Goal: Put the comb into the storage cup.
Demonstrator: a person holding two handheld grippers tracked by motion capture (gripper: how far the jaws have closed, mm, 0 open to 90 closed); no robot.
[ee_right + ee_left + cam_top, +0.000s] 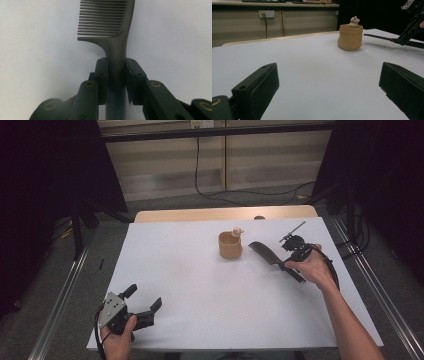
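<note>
A dark comb (267, 254) lies over the white table sheet (200, 280) at the right, teeth toward the far left. My right gripper (292, 270) is shut on its handle; in the right gripper view the comb (110, 25) runs up from the jaws, which clamp the handle at my right gripper (116, 75). Left of the comb stands a tan pouch-like cup (230, 245) with a small bear figure (237, 231) at its rim; it also shows in the left gripper view as the cup (350, 37). My left gripper (145, 299) rests open near the front left, and its jaws frame bare sheet at my left gripper (329, 85).
The table's wooden far edge (225, 213) shows beyond the sheet. Metal rails (65, 290) run along both sides on the floor. A black cable (240, 195) lies on the floor behind the table. Dark curtains stand at left and right.
</note>
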